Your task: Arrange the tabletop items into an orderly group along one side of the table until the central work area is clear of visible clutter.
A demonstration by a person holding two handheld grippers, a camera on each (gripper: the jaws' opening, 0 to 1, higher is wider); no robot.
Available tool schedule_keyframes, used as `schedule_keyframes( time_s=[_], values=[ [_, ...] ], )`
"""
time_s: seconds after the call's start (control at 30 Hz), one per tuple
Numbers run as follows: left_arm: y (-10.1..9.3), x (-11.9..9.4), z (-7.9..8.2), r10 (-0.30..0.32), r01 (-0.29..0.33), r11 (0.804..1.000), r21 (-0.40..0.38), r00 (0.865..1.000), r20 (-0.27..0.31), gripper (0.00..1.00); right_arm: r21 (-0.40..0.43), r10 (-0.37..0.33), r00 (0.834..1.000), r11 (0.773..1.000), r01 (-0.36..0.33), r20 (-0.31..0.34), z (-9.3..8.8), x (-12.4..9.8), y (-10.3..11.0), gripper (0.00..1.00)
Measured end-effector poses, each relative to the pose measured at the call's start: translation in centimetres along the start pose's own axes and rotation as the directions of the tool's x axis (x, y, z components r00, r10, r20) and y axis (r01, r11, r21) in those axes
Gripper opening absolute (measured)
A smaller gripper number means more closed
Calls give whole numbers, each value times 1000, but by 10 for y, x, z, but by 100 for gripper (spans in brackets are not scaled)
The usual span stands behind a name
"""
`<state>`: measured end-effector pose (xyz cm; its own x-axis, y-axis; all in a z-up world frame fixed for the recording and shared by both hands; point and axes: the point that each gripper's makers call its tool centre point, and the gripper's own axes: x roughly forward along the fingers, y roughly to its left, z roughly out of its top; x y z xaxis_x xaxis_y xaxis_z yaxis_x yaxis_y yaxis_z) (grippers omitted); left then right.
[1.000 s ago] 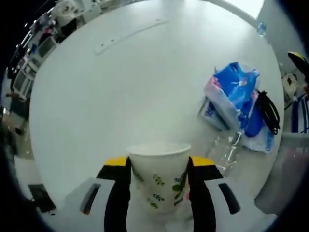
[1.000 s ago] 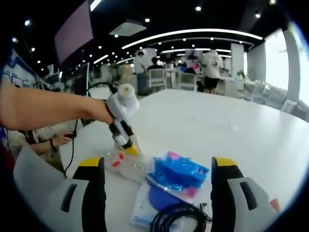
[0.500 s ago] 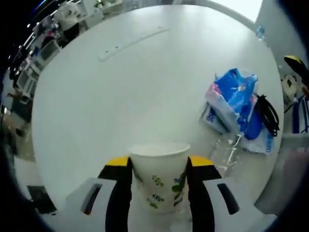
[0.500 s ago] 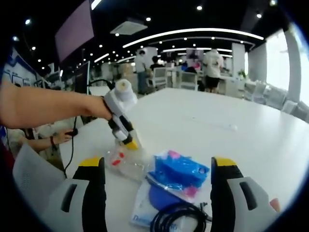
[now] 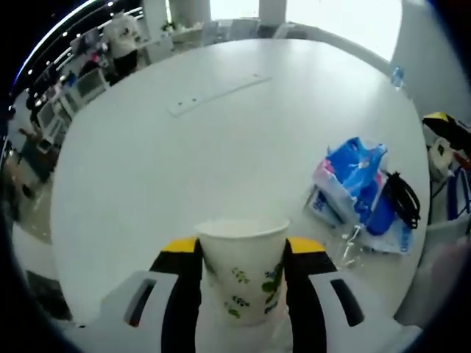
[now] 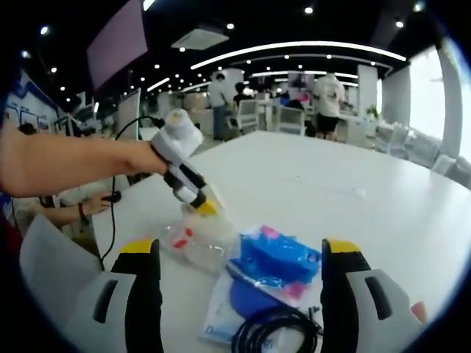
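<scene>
Jaws of left gripper [image 5: 241, 254] pinch upright paper cup [image 5: 242, 268], blue packet pile [image 5: 358, 184] lying ahead-right on surface [image 5: 184, 162]; right gripper [image 6: 241, 254] jaws spread, empty.

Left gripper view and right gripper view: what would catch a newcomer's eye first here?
In the left gripper view, the left gripper is shut on a white paper cup with green leaf prints. In the right gripper view, a bright blue packet lies on the white table between the open right gripper's jaws.
</scene>
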<state>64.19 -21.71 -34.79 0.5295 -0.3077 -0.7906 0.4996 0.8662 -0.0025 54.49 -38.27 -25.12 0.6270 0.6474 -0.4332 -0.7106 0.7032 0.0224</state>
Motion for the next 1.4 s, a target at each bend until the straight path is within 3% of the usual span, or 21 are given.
schedule_keyframes(
  time_s=[0.1,0.2,0.33,0.43,0.47,0.57,0.6,0.67,0.8,0.93,1.07,1.3,1.4],
  values=[
    [0,-2,5,4,-4,1000,-9,998,61,41,-3,5,1000,1000,-5,-6,-2,1,1,89],
    [1,-5,13,9,-5,1000,-24,989,146,41,-6,8,1000,1000,-8,-9,-2,1,3,89],
    [5,-8,16,16,-3,998,-61,976,217,40,-9,13,1000,1000,-13,-17,-4,2,5,89],
    [7,-11,25,20,4,997,-78,954,298,40,-10,15,1000,1000,-15,-20,-5,3,6,89],
    [7,-12,23,27,4,995,-103,953,301,40,-10,16,1000,1000,-16,-22,-5,3,6,89],
    [4,-15,29,21,34,990,-139,928,371,40,-10,18,1000,1000,-18,-26,-6,4,7,89],
    [4,-15,28,24,33,989,-144,928,372,40,-10,18,999,1000,-19,-26,-7,4,7,89],
    [1,-17,33,16,60,984,-166,905,425,40,-10,20,999,1000,-20,-28,-7,5,7,89],
    [5,-14,32,34,64,978,-199,891,454,40,-6,22,999,1000,-23,-31,-8,5,7,89],
    [9,-9,29,50,56,976,-211,884,464,40,-7,27,999,1000,-27,-36,-9,6,8,89],
    [10,-7,31,61,55,975,-215,866,497,40,-4,27,999,1000,-27,-41,-11,7,8,89],
    [10,0,35,51,55,983,-176,835,547,40,-2,27,999,1000,-27,-47,-12,8,8,89],
    [11,3,34,44,57,985,-162,830,556,40,-1,24,999,1000,-25,-49,-13,8,8,89]
  ],
)
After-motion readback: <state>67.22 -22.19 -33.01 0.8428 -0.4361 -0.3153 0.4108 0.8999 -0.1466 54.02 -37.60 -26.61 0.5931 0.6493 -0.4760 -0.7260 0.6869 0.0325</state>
